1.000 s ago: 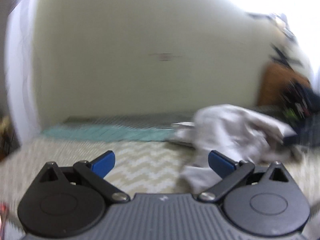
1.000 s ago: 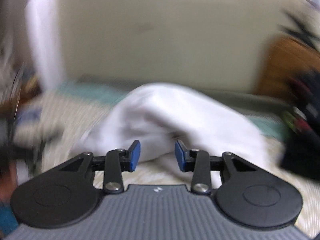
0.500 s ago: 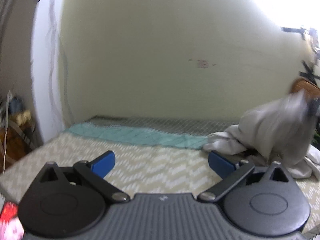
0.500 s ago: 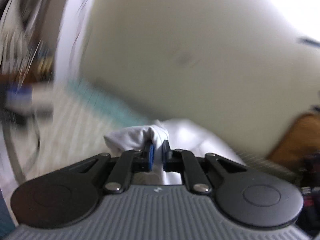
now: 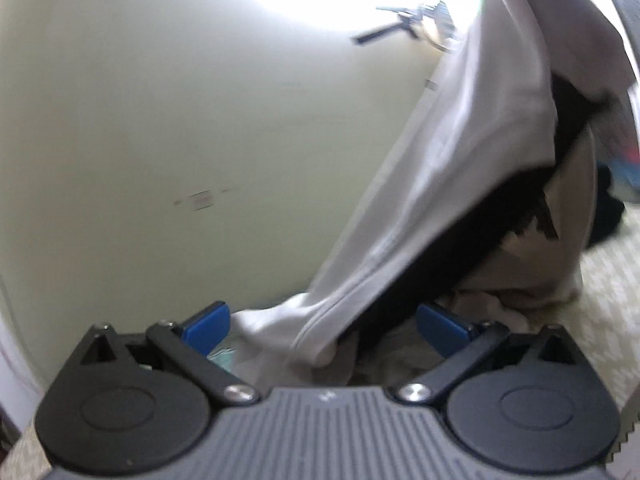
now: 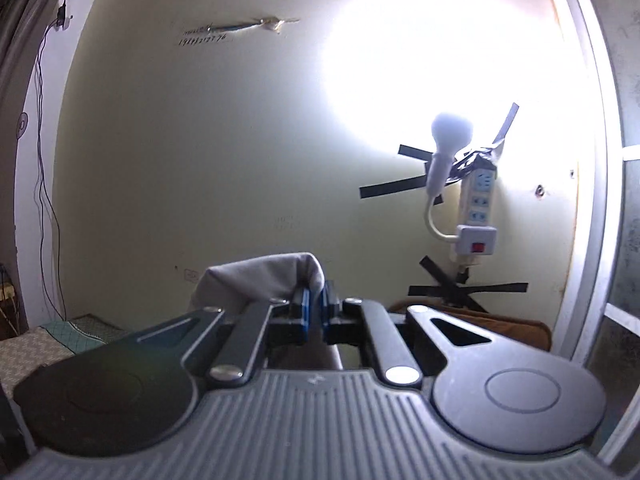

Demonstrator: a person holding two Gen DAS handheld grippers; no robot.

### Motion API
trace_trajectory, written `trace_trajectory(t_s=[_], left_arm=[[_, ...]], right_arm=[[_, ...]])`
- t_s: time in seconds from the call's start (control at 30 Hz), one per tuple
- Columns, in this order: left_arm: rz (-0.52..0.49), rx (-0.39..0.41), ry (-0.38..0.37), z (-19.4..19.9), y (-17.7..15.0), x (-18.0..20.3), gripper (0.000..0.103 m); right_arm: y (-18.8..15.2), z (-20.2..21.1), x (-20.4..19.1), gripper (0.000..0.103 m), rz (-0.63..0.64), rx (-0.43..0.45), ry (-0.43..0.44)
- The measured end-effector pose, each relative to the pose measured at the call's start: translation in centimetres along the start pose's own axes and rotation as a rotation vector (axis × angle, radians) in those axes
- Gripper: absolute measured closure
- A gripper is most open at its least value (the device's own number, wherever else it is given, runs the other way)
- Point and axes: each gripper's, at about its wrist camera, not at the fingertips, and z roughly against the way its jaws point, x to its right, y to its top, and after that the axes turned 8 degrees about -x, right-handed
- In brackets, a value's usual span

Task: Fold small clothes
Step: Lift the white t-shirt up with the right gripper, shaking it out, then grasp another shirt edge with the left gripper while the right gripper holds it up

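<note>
Pale yellow-green wall (image 6: 200,168) fills most of both views, with a bright glare washing out its upper right part. On the wall in the right wrist view, a white power strip (image 6: 478,208) hangs upright, fixed with strips of black tape (image 6: 394,190). A white bulb (image 6: 450,132) plugs into the strip near its top. A thin black cable (image 6: 44,168) runs down the wall at far left. Low in the left corner lies a bed (image 6: 36,344) with a beige zigzag cover and a teal cloth at its far edge.

The right gripper (image 6: 315,312) has its blue-padded fingers (image 6: 305,312) pressed almost together, pinching a fold of a white garment (image 6: 264,280). The cloth bulges up and to the left of the pinch and drops out of sight below the fingers.

In the left wrist view, the same garment (image 5: 460,168) hangs as a long white drape from the upper right corner down to the middle foreground. Its lower end (image 5: 288,332) bunches between the fingers of the left gripper (image 5: 322,326). Those fingers (image 5: 208,322) are spread wide apart, and neither blue pad clearly touches the cloth. A dark opening shows inside the hanging fabric. Behind it, more pale clothes (image 5: 500,304) lie crumpled on the bed (image 5: 600,300), and something dark (image 5: 608,216) sits further right. This view is somewhat blurred.
</note>
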Motion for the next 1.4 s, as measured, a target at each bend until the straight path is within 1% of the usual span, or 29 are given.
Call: trace_trajectory(t_s=[0.03,0.07,0.1,0.13,0.2,0.23,0.27,0.3,0.33,0.37,0.4,0.47,0.53,0.57,0.6,0.67,0.73,0.77,0.83,0.9,0.93,0.97,1.03,1.13,1.17,1.2,1.23,1.33,1.4], left_arm=[[-0.014,-0.001,0.006,-0.7,0.0,0.4,0.0],[-0.02,-0.002,0.014,-0.9,0.0,0.6,0.001],[-0.019,-0.003,0.018,-1.3,0.0,0.5,0.001],[-0.011,-0.004,0.016,-1.9,0.1,0.3,0.003],[-0.001,-0.014,0.013,-2.9,0.7,-0.2,0.027],[0.005,-0.032,0.004,-3.1,0.7,-0.4,0.061],[0.023,-0.06,-0.004,-3.5,0.9,-0.7,0.088],[0.056,-0.084,-0.018,-3.8,1.0,-1.4,0.089],[0.101,-0.086,-0.04,-3.8,1.2,-2.3,0.089],[0.128,-0.075,-0.058,-3.6,1.2,-3.1,0.089],[0.141,-0.064,-0.078,-3.4,1.3,-3.7,0.089],[0.129,-0.044,-0.072,-3.2,1.7,-3.9,0.089],[0.106,-0.032,-0.071,-2.9,2.1,-3.7,0.089],[0.102,-0.03,-0.077,-2.9,2.3,-3.7,0.089],[0.102,-0.031,-0.084,-2.9,2.6,-3.8,0.089],[0.108,-0.027,-0.103,-2.6,3.2,-4.0,0.089],[0.121,-0.017,-0.121,-2.0,3.6,-4.1,0.089],[0.125,-0.012,-0.127,-1.8,3.9,-4.2,0.089],[0.131,-0.006,-0.134,-1.6,4.5,-4.4,0.088],[0.13,-0.012,-0.145,-1.6,4.8,-4.5,0.084],[0.122,-0.012,-0.141,-1.6,4.7,-4.4,0.081],[0.109,-0.008,-0.128,-1.5,4.3,-4.3,0.067],[0.064,0.014,-0.113,-1.4,3.4,-3.9,0.048],[-0.014,0.018,-0.135,-1.0,1.3,-3.2,0.041],[-0.044,0.019,-0.141,-0.9,0.6,-2.8,0.034],[-0.077,0.024,-0.145,-0.8,0.0,-2.3,0.031],[-0.117,0.035,-0.139,-0.6,-0.7,-1.7,0.024],[-0.237,0.051,-0.13,-0.1,-2.3,0.3,0.022],[-0.287,0.05,-0.127,0.0,-2.7,1.2,0.022]], right_arm=[[0.1,0.8,0.4,0.096,-0.001,0.013,-0.002],[-0.2,3.0,2.0,0.097,-0.003,0.028,-0.003],[-0.5,3.8,2.4,0.1,-0.005,0.05,-0.01],[-0.2,4.4,2.4,0.1,-0.006,0.07,-0.021],[0.4,7.1,3.9,0.1,-0.011,0.12,-0.044],[0.6,7.7,4.4,0.1,-0.013,0.128,-0.049],[0.6,7.9,4.4,0.1,-0.008,0.122,-0.048],[0.4,7.8,4.3,0.1,0.021,0.101,-0.046],[-0.3,7.7,3.7,0.1,0.069,0.076,-0.046],[-1.3,7.5,2.8,0.097,0.123,0.049,-0.038],[-2.5,7.0,1.8,0.095,0.179,0.019,-0.011],[-5.4,6.1,-0.6,0.093,0.253,-0.045,0.062],[-8.6,4.8,-3.3,0.083,0.307,-0.133,0.152],[-10.3,4.1,-4.6,0.072,0.317,-0.175,0.197],[-12.0,3.3,-5.9,0.057,0.326,-0.222,0.239],[-15.0,1.6,-8.3,0.045,0.341,-0.3,0.278],[-17.5,-0.6,-10.0,0.043,0.349,-0.371,0.281],[-18.6,-1.9,-10.6,0.042,0.366,-0.401,0.262],[-20.5,-4.8,-11.3,0.046,0.399,-0.466,0.203],[-21.1,-6.4,-10.6,0.096,0.396,-0.506,0.178],[-20.4,-6.3,-9.8,0.098,0.359,-0.488,0.176],[-19.3,-6.1,-8.7,0.098,0.315,-0.452,0.175],[-16.6,-4.6,-6.6,0.098,0.265,-0.358,0.116],[-13.3,-3.0,-3.3,0.098,0.203,-0.261,0.015],[-12.6,-2.7,-2.5,0.098,0.195,-0.248,-0.007],[-12.0,-2.6,-1.9,0.098,0.192,-0.236,-0.034],[-11.5,-2.5,-1.4,0.098,0.19,-0.224,-0.057],[-10.6,-1.7,0.2,0.098,0.16,-0.181,-0.106],[-10.0,-1.6,0.7,0.098,0.138,-0.156,-0.117]])
